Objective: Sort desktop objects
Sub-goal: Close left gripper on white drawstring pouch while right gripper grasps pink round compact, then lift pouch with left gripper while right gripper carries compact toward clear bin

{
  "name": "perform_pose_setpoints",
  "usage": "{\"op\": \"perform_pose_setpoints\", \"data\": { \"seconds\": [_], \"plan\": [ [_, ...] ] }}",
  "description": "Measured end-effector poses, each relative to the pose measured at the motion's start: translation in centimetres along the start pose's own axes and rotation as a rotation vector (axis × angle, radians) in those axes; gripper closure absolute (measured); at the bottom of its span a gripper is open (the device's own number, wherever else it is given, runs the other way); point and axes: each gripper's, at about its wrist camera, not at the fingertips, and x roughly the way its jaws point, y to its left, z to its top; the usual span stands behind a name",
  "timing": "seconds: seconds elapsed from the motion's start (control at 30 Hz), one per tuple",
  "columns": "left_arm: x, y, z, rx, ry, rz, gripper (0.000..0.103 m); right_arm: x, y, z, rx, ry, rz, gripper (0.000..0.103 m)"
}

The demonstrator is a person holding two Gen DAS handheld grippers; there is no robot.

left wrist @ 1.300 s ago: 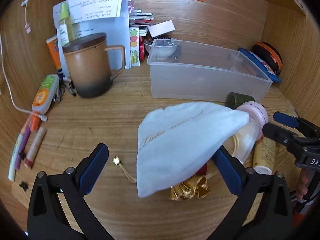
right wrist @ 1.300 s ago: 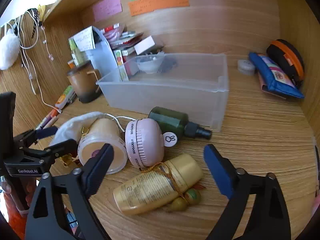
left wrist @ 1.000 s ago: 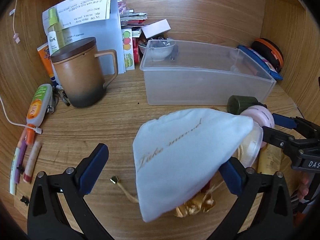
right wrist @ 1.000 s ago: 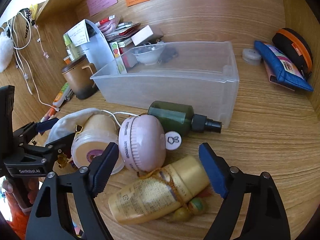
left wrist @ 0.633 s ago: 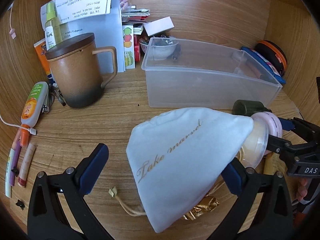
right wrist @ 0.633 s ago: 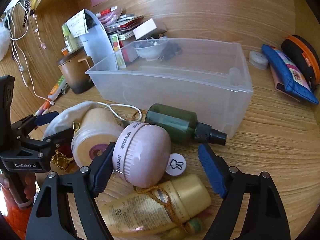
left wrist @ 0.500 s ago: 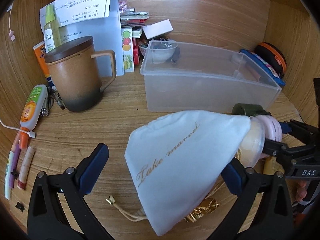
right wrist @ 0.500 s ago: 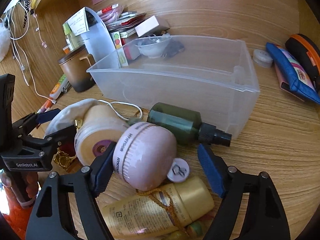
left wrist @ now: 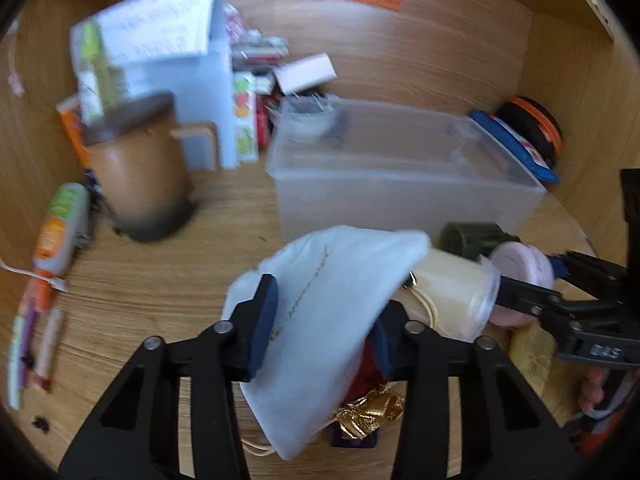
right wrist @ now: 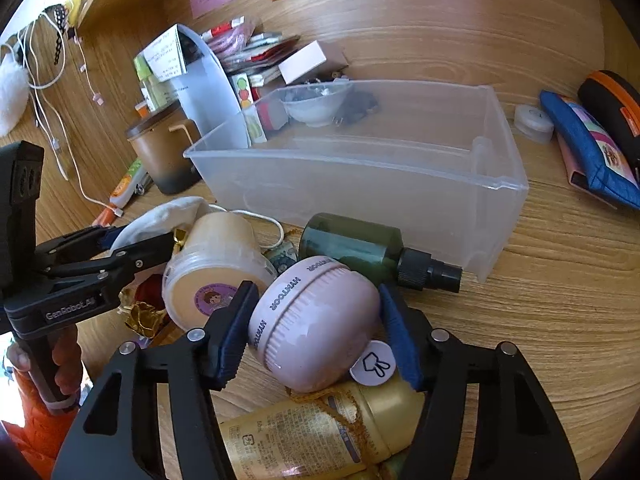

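The left claw (left wrist: 322, 326) is closing, its pads pressing the white cloth pouch (left wrist: 332, 300) on the wooden tabletop (left wrist: 160, 272); the right claw (right wrist: 316, 330) is closing around the pink round case (right wrist: 316, 324), pads touching, before the clear bin (right wrist: 400, 184).

Both tongs are matte black plastic with triangular cut-outs, silver screws at the joints and dark blue ribbed pads. The left tongs (left wrist: 324, 320) carry white "GenRobot.AI" lettering; the right tongs (right wrist: 316, 328) show "DAS".

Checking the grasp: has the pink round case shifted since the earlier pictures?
Yes. The pink round case tipped up off the yellow bottle, toward the clear bin.
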Motion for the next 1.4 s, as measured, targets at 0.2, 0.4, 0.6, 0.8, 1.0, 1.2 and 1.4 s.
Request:
{"op": "perform_pose_setpoints", "data": {
  "seconds": [0.2, 0.4, 0.6, 0.8, 1.0, 1.2, 1.4],
  "plan": [
    [-2.5, -0.4, 0.7, 0.027, -0.083, 0.038, 0.063, -2.0, 0.3, 0.3, 0.006, -0.05, 0.016, 0.045],
    [-2.3, -0.1, 0.7, 0.025, -0.062, 0.023, 0.064, -4.0, 0.7, 0.9, -0.003, -0.107, 0.015, 0.045],
    [-0.1, 0.6, 0.2, 0.005, 0.013, -0.009, 0.034, -4.9, 0.8, 0.8, -0.005, -0.118, 0.026, 0.045],
    [2.2, 1.7, -0.4, -0.013, 0.084, -0.058, 0.015, -5.2, 1.0, 0.4, -0.014, -0.117, 0.03, 0.045],
    [3.1, 3.4, -0.4, -0.083, 0.114, -0.131, 0.023, -5.4, 1.5, 0.1, -0.023, -0.124, 0.043, 0.045],
    [2.6, 4.0, 0.0, -0.103, 0.108, -0.172, 0.039, -4.7, 1.6, 0.2, -0.025, -0.109, 0.052, 0.045],
    [1.3, 4.8, 0.8, -0.113, 0.069, -0.18, 0.056, -4.9, 2.0, 0.4, -0.03, -0.12, 0.052, 0.045]
  ]
}}
